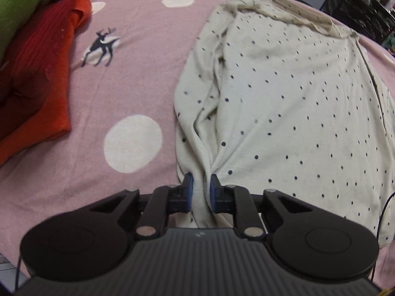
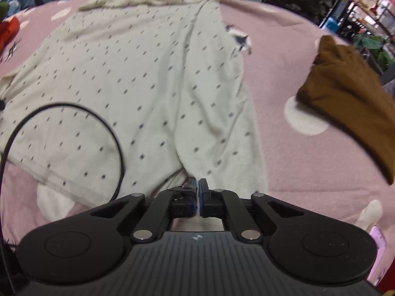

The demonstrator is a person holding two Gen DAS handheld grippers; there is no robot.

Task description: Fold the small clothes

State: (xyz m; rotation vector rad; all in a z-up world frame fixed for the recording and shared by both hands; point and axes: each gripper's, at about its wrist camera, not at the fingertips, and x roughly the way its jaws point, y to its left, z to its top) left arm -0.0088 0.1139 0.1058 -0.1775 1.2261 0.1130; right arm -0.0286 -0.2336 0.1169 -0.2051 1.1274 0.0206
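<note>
Right now a cream dotted garment [image 1: 284, 93] lies spread flat on a pink bedcover [image 1: 138, 79] with large white spots. Its near hem is caught at two places. At the garment's near-left corner, the left gripper [image 1: 200, 185] has its blue-padded fingers [image 1: 188, 187] pinching a bunched fold of the cream cloth, which runs down between them. At the garment's near-right edge, the right gripper [image 2: 197, 187] has its fingers pressed almost together, and the hem appears nipped between the tips, though blur hides the contact. A black cable [image 2: 81, 113] loops over the garment's near-left part. Well left of the garment sit folded red clothes [image 1: 37, 74] under a green piece [image 1: 22, 2]; to its right lies a brown garment [image 2: 350, 98].
</note>
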